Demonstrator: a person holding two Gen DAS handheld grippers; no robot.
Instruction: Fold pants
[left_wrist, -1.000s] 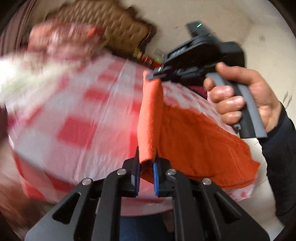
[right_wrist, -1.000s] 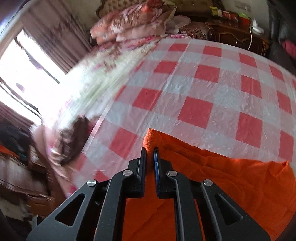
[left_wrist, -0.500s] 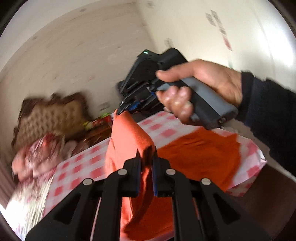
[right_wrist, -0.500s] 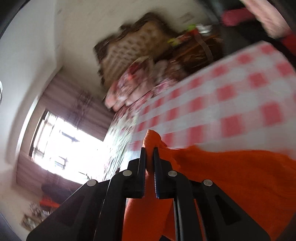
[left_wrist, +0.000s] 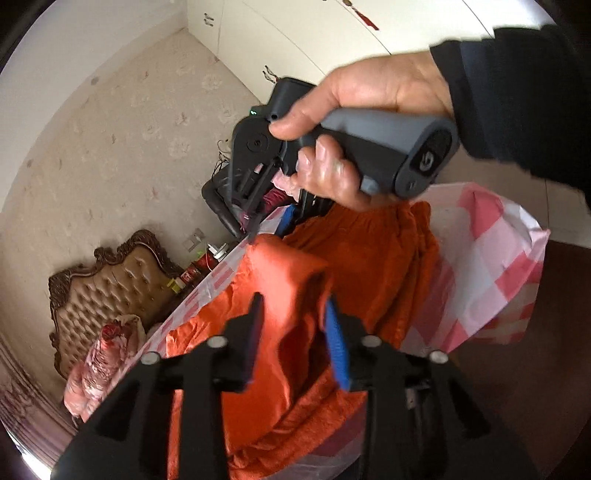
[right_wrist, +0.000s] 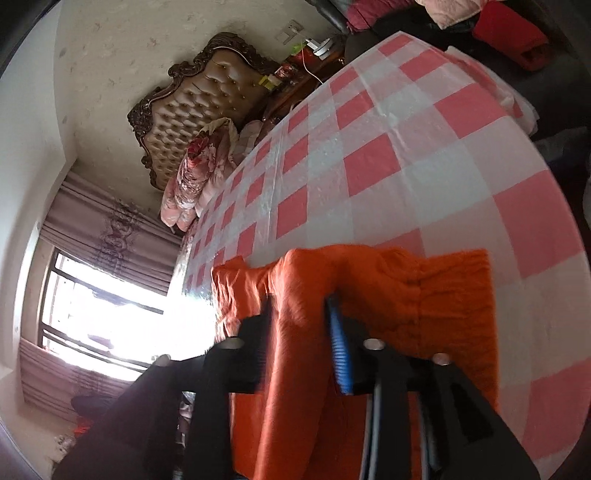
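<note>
You are working over a table (right_wrist: 424, 155) under a glossy red-and-white checked cloth (right_wrist: 362, 170), in a bedroom. Nearest you, both grippers stand wide apart: the left gripper (left_wrist: 293, 325) straddles a raised hump of the orange pants (left_wrist: 280, 295), the right gripper (right_wrist: 299, 325) another ridge, neither pinching. The soft, crumpled pants lie bunched at the table's near edge, partly overhanging. With nothing gripped, that overhang could drag them off the slick cloth. Beyond stands a tufted headboard (right_wrist: 199, 96).

No legible text, labels or numbers anywhere.
</note>
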